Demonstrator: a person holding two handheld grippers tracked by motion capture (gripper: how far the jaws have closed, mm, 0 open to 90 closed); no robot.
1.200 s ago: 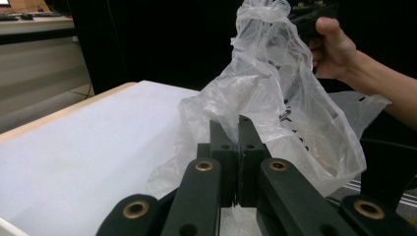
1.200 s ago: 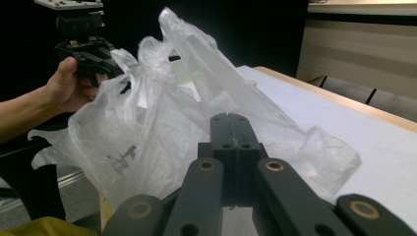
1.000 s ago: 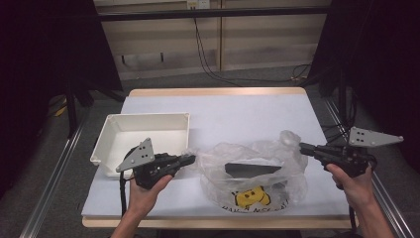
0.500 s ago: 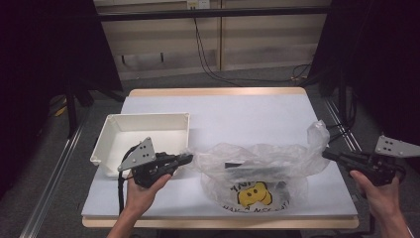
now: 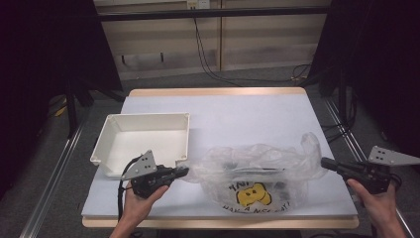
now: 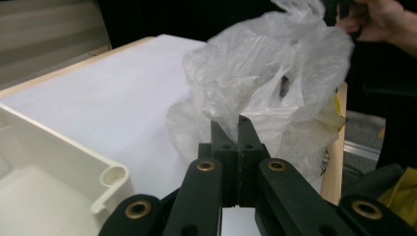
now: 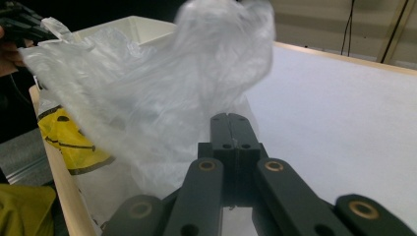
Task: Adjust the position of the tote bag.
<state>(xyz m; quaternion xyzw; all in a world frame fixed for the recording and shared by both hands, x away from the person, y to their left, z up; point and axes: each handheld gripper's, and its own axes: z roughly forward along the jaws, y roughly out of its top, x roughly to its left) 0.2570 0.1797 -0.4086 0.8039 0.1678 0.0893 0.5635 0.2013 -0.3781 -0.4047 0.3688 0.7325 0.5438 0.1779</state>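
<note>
While both grippers pinch, crinkly plastic bag point(image 5: 257, 171) stretches.

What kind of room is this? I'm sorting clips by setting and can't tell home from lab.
Probably a lab or recording rig, not a home: a bare white table inside a metal frame, dark curtains at both sides, and loose cables running down the back wall.

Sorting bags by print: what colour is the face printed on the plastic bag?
Yellow, with dark features, on the clear plastic bag; clearest in the high view.
</note>
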